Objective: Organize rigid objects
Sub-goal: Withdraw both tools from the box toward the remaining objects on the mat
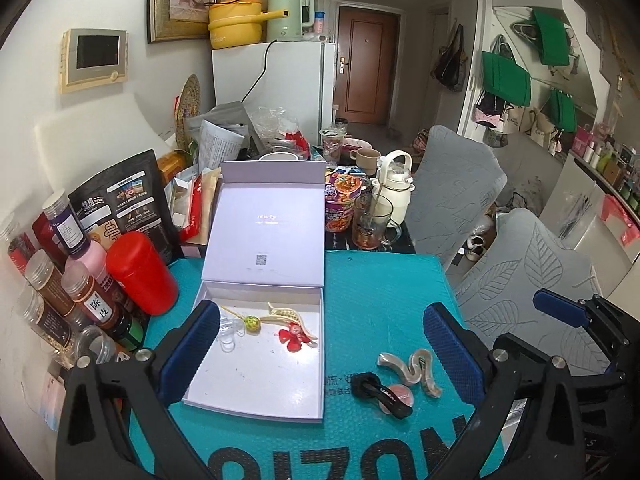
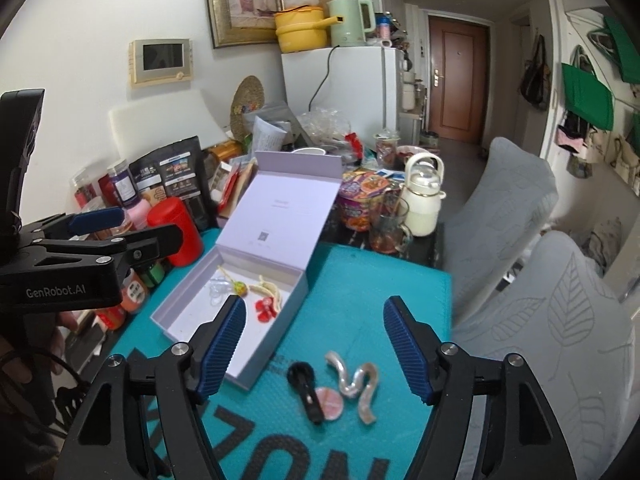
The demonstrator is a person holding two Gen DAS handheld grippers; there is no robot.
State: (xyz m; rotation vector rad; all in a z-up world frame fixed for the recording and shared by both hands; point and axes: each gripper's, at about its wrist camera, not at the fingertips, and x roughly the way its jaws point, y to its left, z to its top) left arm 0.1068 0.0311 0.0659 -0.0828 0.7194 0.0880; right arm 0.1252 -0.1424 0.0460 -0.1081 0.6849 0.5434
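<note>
**Both grippers open above the mat, hair clips in and beside the box**

Left wrist view: the lower edge of the frame cuts off the black writing on the teal mat (image 1: 384, 280), so it cannot be read whole. The left gripper (image 1: 324, 350) points down at the mat with its jaws spread wide and nothing between them. The white box (image 1: 256, 364) lies open at lower centre, holding a red flower clip (image 1: 294, 337), a cream claw clip (image 1: 286, 314) and a clear clip that is hard to make out. On the mat at lower right lie a wavy clip (image 1: 416, 368) and a black clip (image 1: 384, 394). The right gripper (image 1: 560, 312) shows at the right edge.

Right wrist view: the right gripper (image 2: 314, 350) hovers over the mat, jaws apart and empty. The left gripper's body at the left reads "GenRobot.AI". A jar label at left is too small to read.
</note>
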